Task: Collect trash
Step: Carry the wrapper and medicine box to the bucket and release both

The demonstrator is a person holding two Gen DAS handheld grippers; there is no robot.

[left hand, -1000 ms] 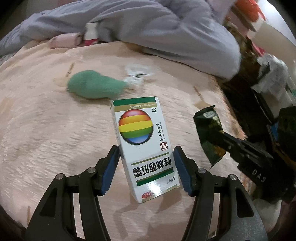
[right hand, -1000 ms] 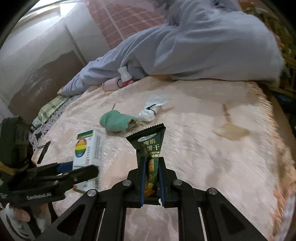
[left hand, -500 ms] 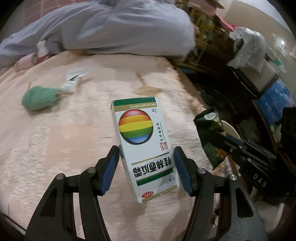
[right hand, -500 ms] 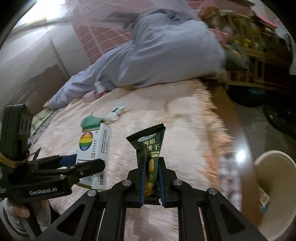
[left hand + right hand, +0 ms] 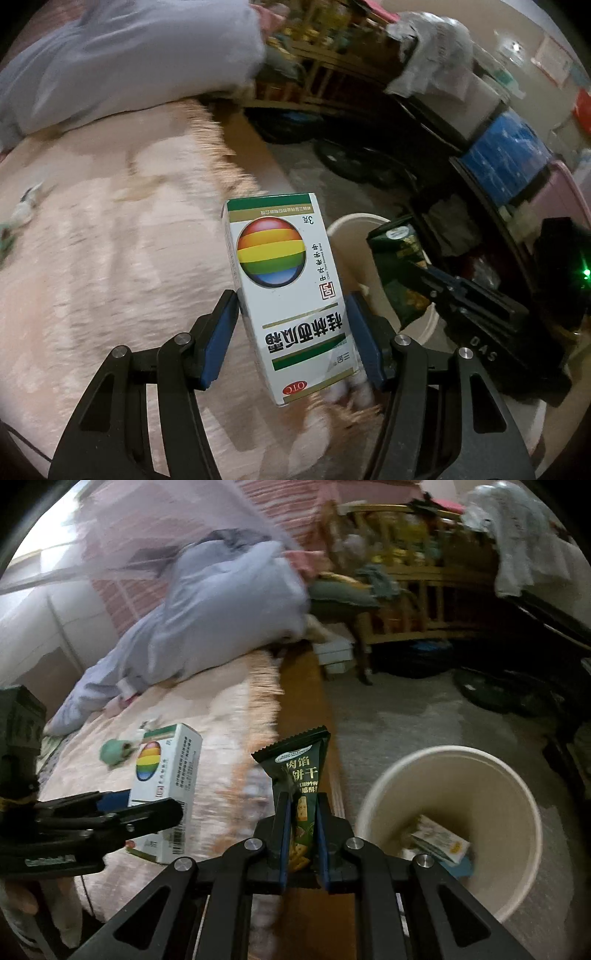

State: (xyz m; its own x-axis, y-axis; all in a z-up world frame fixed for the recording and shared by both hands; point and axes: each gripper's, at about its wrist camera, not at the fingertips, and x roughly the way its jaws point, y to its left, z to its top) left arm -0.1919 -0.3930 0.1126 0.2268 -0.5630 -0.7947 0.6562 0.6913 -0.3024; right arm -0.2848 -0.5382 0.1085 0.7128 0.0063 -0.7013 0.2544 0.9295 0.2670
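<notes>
As seen from the left wrist, the left tool (image 5: 291, 325) was closed on a white medicine box (image 5: 286, 291), its blue pads (image 5: 221, 332) pressing the box's two long sides. The box stood tilted, rainbow ball emblem uppermost, above the fringed edge of the pink bedspread (image 5: 110, 258). Beyond it lay the rim of a cream waste bin (image 5: 354, 221). To the right, the right tool (image 5: 410, 269) carried a dark green snack wrapper (image 5: 397, 243) in front of that bin. A grey-blue quilt (image 5: 129, 62) lay heaped at the far end of the bed.

From the right wrist, the right tool (image 5: 300, 834) was clamped narrow on the snack wrapper (image 5: 297, 768), which stood upright between the pads, over the bed's edge and just left of the waste bin (image 5: 517, 797). The bin stood on the floor and already held several discarded packets (image 5: 439, 840). The left tool (image 5: 122, 808), at the left, held the medicine box (image 5: 168, 775) above the bedspread (image 5: 221, 709). A green cloth lump (image 5: 112, 751) remained on the bed behind it.
</notes>
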